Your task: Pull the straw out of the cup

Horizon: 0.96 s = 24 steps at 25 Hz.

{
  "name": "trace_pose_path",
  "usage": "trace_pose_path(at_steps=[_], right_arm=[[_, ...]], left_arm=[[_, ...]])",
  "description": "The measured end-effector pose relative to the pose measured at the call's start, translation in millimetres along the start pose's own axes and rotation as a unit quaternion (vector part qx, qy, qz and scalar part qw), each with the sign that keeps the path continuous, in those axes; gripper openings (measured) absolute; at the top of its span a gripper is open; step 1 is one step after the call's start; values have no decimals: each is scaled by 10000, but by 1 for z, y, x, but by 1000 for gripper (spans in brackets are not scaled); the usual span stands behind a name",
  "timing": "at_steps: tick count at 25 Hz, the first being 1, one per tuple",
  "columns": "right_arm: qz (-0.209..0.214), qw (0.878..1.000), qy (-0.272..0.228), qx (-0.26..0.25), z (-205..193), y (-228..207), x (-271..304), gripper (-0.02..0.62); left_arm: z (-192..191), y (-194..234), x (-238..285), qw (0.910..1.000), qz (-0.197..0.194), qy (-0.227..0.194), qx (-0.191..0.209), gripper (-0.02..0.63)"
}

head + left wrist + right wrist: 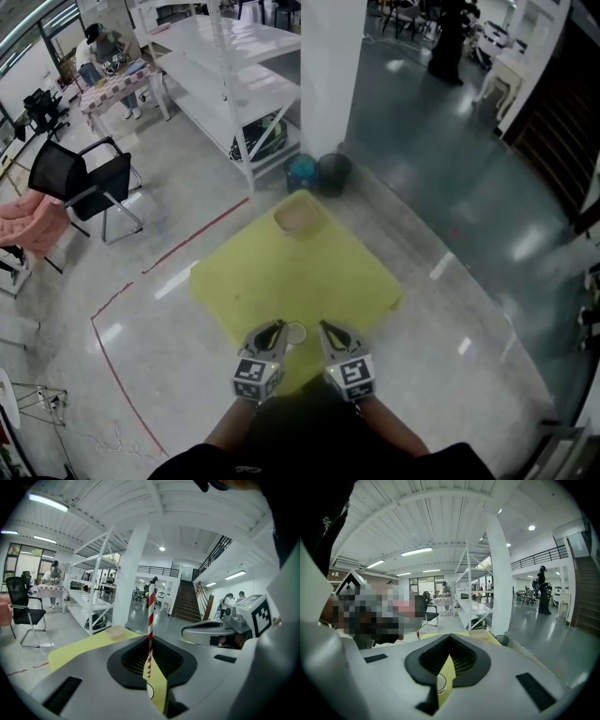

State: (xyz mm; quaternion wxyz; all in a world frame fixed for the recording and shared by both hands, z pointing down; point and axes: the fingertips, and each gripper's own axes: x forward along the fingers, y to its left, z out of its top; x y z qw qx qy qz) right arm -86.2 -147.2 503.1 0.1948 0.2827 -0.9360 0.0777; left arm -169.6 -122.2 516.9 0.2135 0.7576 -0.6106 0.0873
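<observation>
- Head view: both grippers meet over the near edge of the yellow table [281, 272], with the cup [295, 332] just between their tips.
- Left gripper [277, 329]: its own view shows the jaws closed on the red-and-white straw [150, 630], which stands upright between the pads. The straw's lower end seems to sit above the cup rim, so it looks clear or nearly clear of the cup.
- Right gripper [325, 329]: jaws almost together with nothing between them. The cup rim shows through the slit, so it is probably close by to steady the cup.
- A shallow container [298, 218] sits at the far corner, well apart.
</observation>
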Motion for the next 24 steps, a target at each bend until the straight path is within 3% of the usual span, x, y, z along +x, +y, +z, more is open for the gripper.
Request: trace_pose_path(at_steps=[5,24], right_arm=[[-9,9998,-178,66,10,-1,1,15],[-31,10000,-41,9,2,1,4,15]], left_arm=[[0,0,0,10000,-10,9,-5,64],[-4,2,-1,9999,-15,84,-82,64]])
